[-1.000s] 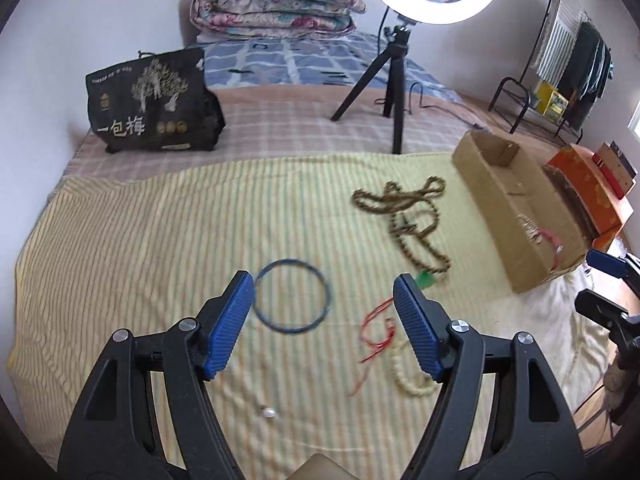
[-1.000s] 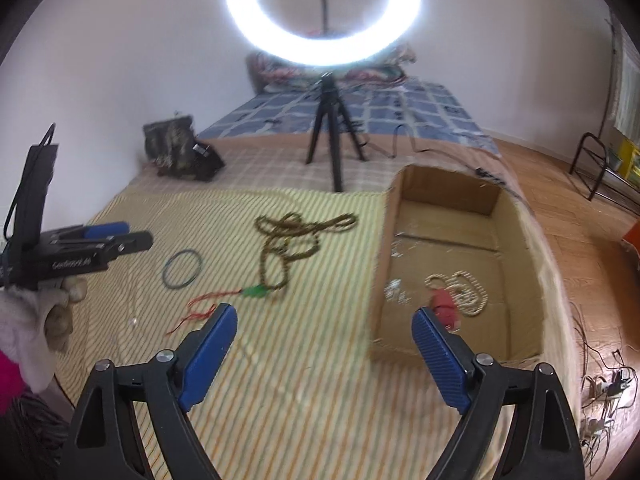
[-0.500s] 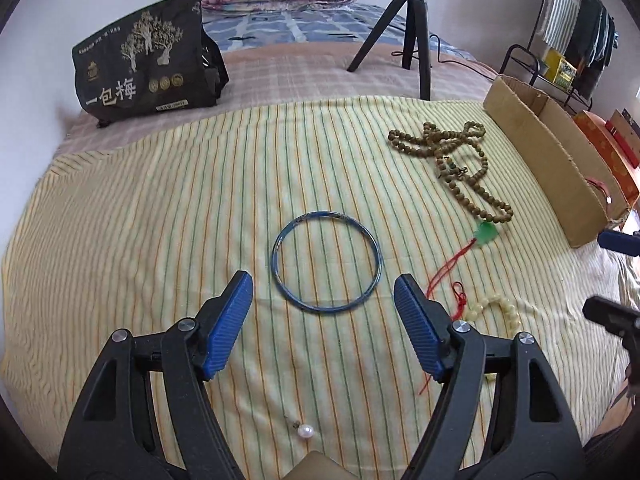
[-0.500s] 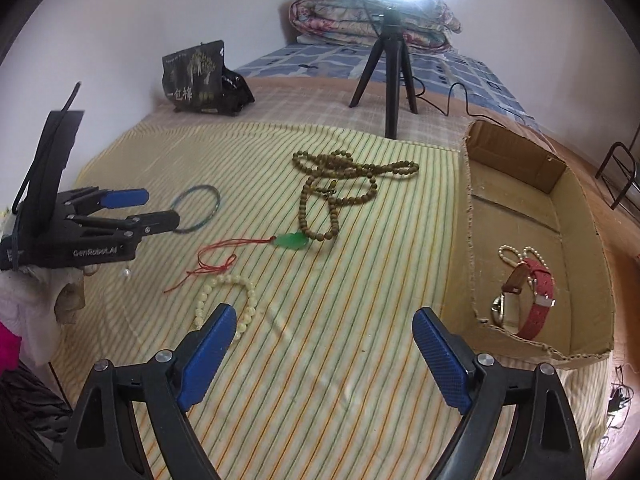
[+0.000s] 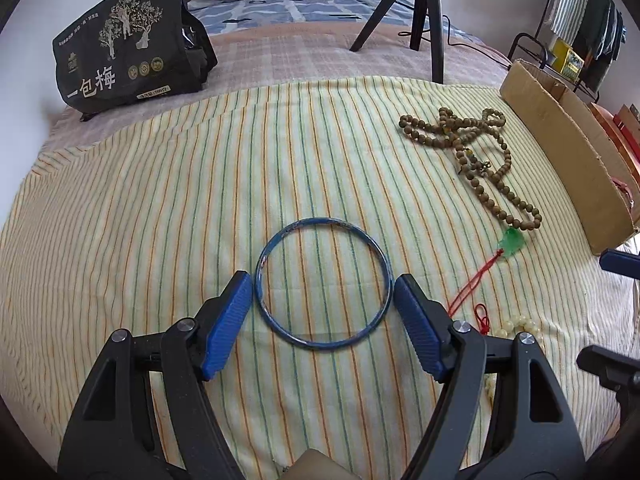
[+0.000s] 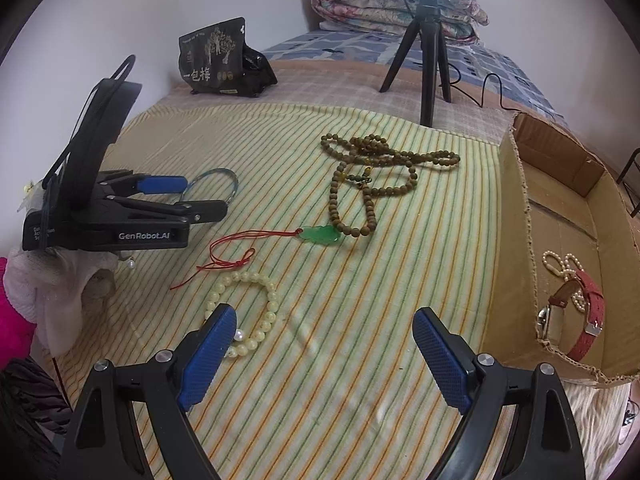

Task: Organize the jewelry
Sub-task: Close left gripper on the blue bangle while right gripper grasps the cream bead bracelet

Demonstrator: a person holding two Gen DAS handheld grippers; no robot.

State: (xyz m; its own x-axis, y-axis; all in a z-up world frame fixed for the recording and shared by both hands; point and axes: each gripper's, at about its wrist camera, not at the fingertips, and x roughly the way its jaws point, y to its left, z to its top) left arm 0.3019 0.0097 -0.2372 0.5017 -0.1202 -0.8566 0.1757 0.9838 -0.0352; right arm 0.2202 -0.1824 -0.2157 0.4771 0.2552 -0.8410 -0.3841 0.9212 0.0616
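Lying flat, blue bangle (image 5: 323,283) sits between spread left gripper (image 5: 323,308) fingers.

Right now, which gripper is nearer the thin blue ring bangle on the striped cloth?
Left. The left gripper is open with the thin blue ring bangle lying between its fingers. The right gripper hangs open farther off, over the cream bead bracelet.

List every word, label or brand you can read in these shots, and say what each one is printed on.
"一包梅": large white characters on the black bag.
"GenRobot.AI": white lettering on the side of the left hand-held gripper.
Small white label at that gripper's rear end: cut off, unreadable.
Small print and round gold emblems on the bag: too small to read.
No other text is visible.
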